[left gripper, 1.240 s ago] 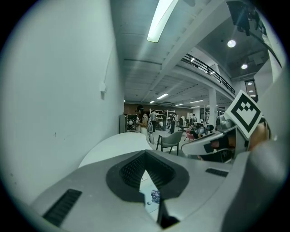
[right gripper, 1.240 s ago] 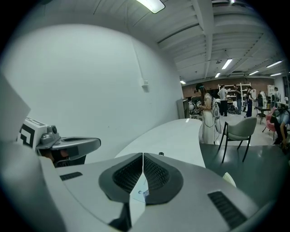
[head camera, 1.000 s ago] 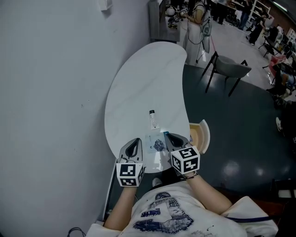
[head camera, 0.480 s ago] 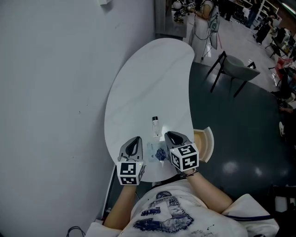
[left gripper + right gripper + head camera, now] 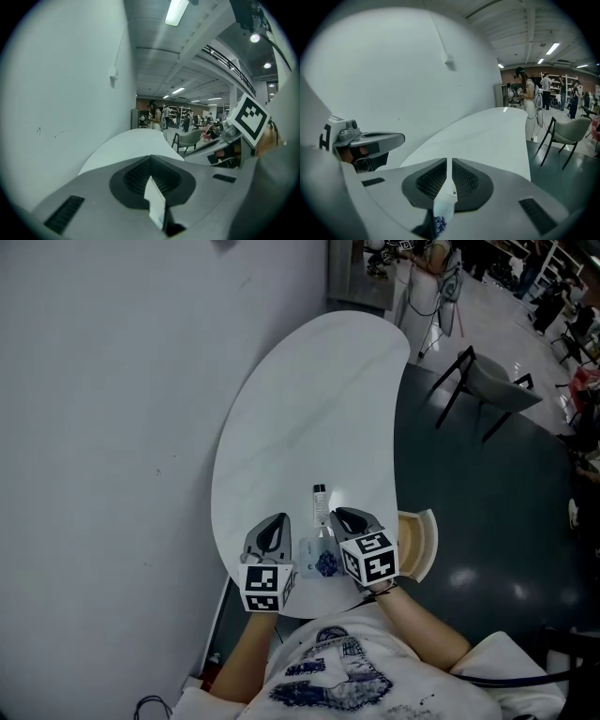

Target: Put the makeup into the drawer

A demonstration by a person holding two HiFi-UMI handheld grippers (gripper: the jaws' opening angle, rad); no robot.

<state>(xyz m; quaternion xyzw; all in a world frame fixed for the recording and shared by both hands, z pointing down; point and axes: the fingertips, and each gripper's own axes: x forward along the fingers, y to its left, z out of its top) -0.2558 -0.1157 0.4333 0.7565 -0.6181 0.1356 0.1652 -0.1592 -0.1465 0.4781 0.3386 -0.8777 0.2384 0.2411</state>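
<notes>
Your left claw and your right claw sit side by side over the near end of the white kidney-shaped tabletop. The clear makeup pouch is stretched between them.

In the left gripper view, your left claw is pinched tight on a thin pale edge of the pouch, which stands upright in the narrow slit between the ribbed pads. The marker cube of your other gripper shows close by at the right of that view.

In the right gripper view, your right claw is likewise clamped on the pouch. The film runs down out of the jaws toward the camera, and a blue item shows inside it at the bottom. So each claw holds one side of the same pouch, the left claw its left edge and the right claw its right edge.

From the head view, the blue item hangs in the middle of the pouch, nearer your right claw. You cannot tell from any view whether the pouch touches the tabletop.

A small tube with a dark cap lies flat on the tabletop just beyond the pouch, between the two claw tips and apart from both. The open drawer, pale wood inside, juts out from the tabletop's right edge just beside your right claw. The pouch is over the tabletop, not over the drawer.
</notes>
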